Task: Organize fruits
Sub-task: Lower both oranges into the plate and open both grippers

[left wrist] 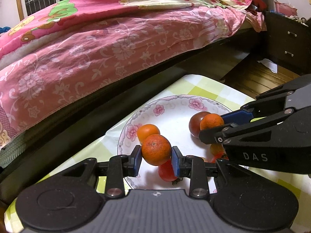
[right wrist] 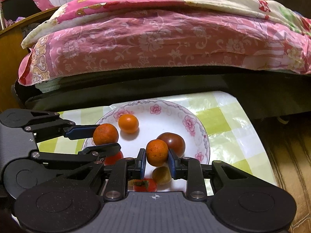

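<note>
Left wrist view: both tongs, left tongs (left wrist: 156,156) and right tongs (right wrist: 157,160), each pinch an orange above the plate (right wrist: 204,136); next, probably carrying them somewhere to set down.

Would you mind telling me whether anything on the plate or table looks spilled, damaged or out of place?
Nothing stands out. The plate sits flat on the checked tablecloth, with loose fruit lying inside it. Each gripper holds one orange: left gripper on one orange, right gripper on another orange.
</note>
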Available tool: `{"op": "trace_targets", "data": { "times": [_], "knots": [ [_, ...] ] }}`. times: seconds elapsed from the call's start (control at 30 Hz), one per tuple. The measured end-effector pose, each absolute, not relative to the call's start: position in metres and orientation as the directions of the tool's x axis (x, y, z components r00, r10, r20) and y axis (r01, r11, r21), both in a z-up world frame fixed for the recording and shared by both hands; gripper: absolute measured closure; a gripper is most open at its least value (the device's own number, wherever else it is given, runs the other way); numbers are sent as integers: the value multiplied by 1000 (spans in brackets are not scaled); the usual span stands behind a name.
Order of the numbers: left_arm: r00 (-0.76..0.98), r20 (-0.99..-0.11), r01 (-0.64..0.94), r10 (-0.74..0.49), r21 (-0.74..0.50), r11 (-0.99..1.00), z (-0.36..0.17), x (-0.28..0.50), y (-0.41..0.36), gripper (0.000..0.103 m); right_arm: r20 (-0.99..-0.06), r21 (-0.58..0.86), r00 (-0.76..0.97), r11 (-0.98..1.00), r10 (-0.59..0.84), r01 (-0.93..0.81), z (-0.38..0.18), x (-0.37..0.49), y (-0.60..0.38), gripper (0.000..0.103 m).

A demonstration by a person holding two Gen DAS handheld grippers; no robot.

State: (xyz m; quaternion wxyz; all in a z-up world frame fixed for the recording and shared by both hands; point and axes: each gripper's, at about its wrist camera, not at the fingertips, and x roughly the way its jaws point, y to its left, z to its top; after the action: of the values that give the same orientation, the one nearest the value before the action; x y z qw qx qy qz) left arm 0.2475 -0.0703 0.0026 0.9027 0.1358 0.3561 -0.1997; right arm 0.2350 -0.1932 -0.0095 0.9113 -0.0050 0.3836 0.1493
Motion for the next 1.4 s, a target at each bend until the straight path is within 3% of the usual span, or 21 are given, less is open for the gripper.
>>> {"op": "trace_targets", "data": {
  "times": [1.4],
  "knots": [
    [671,-696,437,-255,94,894,1,252,-69,62,-672,94,692,957,264,-274,-7,238,-193,77]
  ]
}}
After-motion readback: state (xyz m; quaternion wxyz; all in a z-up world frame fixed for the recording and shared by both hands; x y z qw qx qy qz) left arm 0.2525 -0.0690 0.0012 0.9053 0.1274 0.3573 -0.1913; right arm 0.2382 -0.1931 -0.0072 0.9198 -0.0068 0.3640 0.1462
